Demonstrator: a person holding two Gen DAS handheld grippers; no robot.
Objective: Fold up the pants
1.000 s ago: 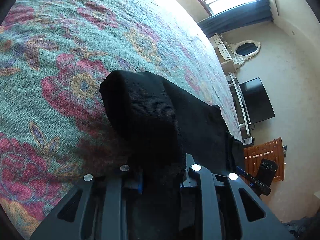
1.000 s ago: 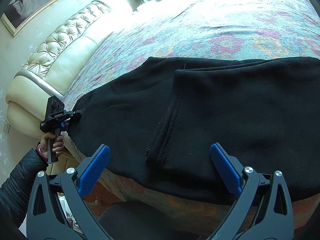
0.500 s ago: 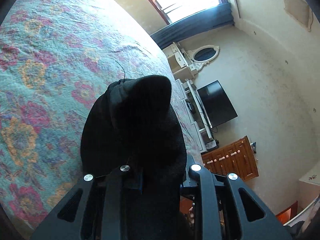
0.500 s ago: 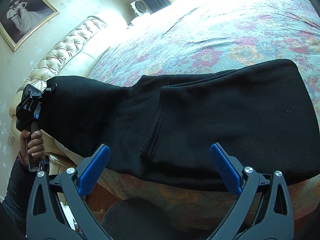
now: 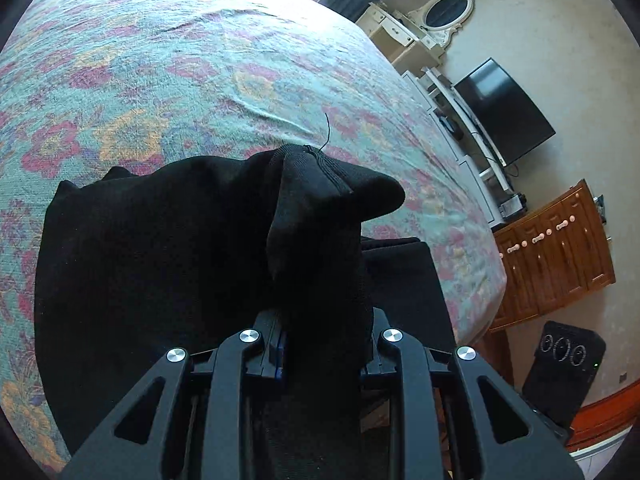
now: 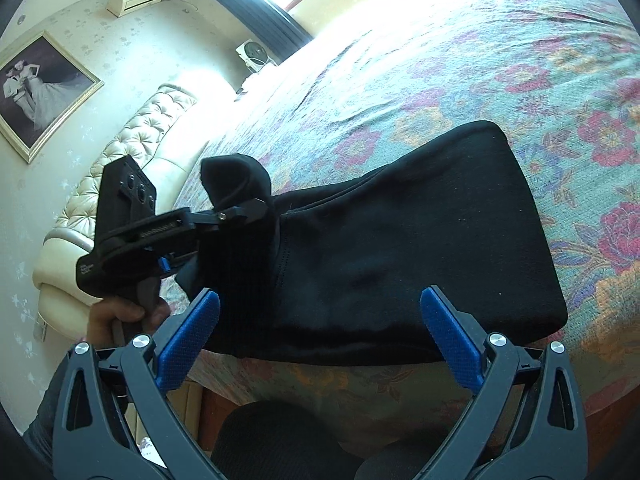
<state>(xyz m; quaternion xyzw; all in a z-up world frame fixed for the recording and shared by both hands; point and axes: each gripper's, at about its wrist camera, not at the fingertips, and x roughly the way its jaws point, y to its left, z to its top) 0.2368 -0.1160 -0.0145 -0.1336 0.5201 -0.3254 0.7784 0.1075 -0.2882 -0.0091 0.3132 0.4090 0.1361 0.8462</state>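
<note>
Left gripper clenched on a bunched end of the black pants, fabric sticking up past its fingers. In right wrist view the left gripper sits raised, left of and ahead of the right gripper, carrying that end over the rest of the pants. Right gripper released, blue pads spread wide, holding nothing; pants lie just ahead of its fingertips along the near edge of the floral bedspread. Small white print on the left gripper body, too blurred to read. No brands legible. TV right of left gripper.
</note>
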